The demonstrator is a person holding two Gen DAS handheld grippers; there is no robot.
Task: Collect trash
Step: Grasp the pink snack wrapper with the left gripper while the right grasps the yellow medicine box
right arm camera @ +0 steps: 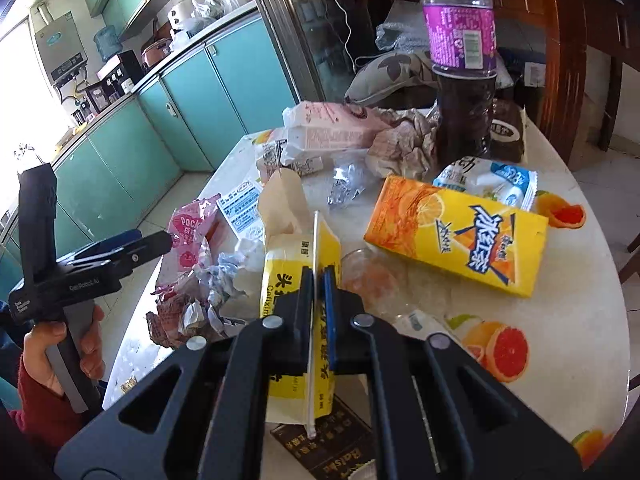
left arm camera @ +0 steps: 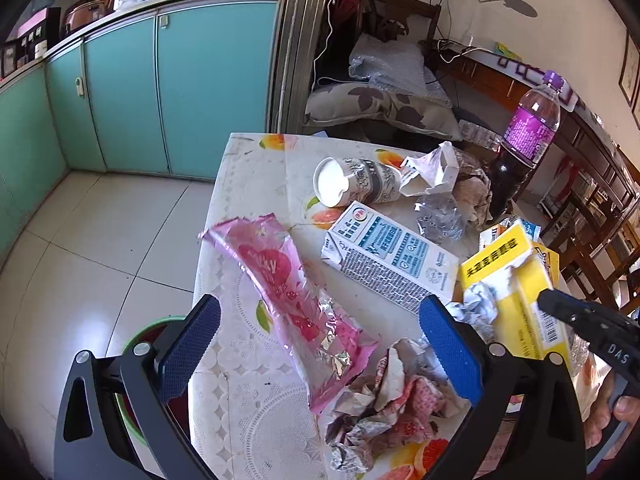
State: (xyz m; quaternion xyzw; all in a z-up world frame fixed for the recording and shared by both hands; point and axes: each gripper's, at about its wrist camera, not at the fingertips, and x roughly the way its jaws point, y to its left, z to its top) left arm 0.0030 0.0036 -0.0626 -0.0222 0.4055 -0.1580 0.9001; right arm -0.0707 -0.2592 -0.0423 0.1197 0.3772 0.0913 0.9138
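Collection is at an early stage. The right gripper (right arm camera: pixel 319 276) has its jaws pinched on a flap of the yellow medicine box (right arm camera: pixel 298 280), low centre of the right wrist view; the box appears still to rest on the table (right arm camera: pixel 580 280). The left gripper (left arm camera: pixel 320 344) stands with jaws spread over the pink snack wrapper (left arm camera: pixel 288 280) at lower centre of the left wrist view, pads not touching it. Remaining litter is considerable: crumpled foil and paper (left arm camera: pixel 384 408) at the bottom, a blue-and-white carton (left arm camera: pixel 390 260) at centre, a tipped paper cup (left arm camera: pixel 352 182) above it, an orange tea carton (right arm camera: pixel 456 236) at centre right. A green-rimmed bin (left arm camera: pixel 134 344) shows at lower left, beside the table edge; judged the likely destination. A part-full purple-labelled bottle (right arm camera: pixel 460 60) stands upright at the upper right, and could be knocked over. Items lie touching, so one lift may drag its neighbours.
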